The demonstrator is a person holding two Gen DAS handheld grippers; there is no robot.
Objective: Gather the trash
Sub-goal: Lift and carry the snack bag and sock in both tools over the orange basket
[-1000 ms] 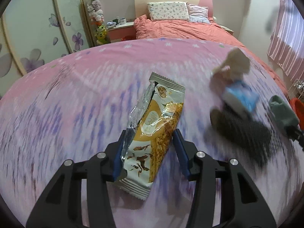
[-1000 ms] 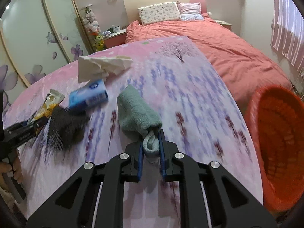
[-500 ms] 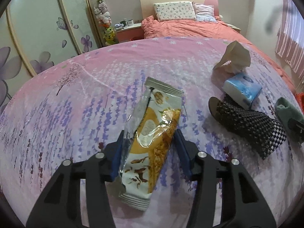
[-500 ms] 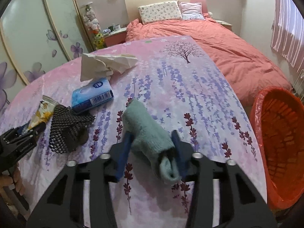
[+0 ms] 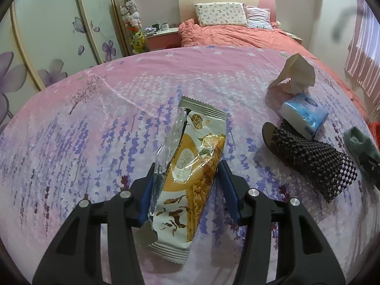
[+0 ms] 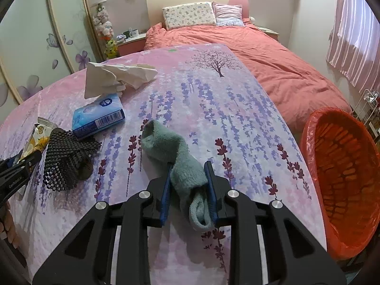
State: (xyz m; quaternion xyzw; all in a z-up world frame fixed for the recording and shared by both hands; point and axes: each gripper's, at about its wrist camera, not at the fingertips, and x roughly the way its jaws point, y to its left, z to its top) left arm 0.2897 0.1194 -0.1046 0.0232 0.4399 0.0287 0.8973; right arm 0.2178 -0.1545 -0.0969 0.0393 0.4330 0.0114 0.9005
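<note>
My left hand-held gripper (image 5: 186,185) straddles the snack wrapper (image 5: 190,173) at lower centre, its jaws apart; the foil touches the left pad only, so I can take it across its narrow width. My right hand-held gripper (image 6: 187,190) is closing on the green sock (image 6: 175,159) lying on the bench (image 6: 237,123), pads already against its sides. The lined orange bin (image 6: 342,166) waits at the right edge, near enough, I judge, for a short carry.
</note>
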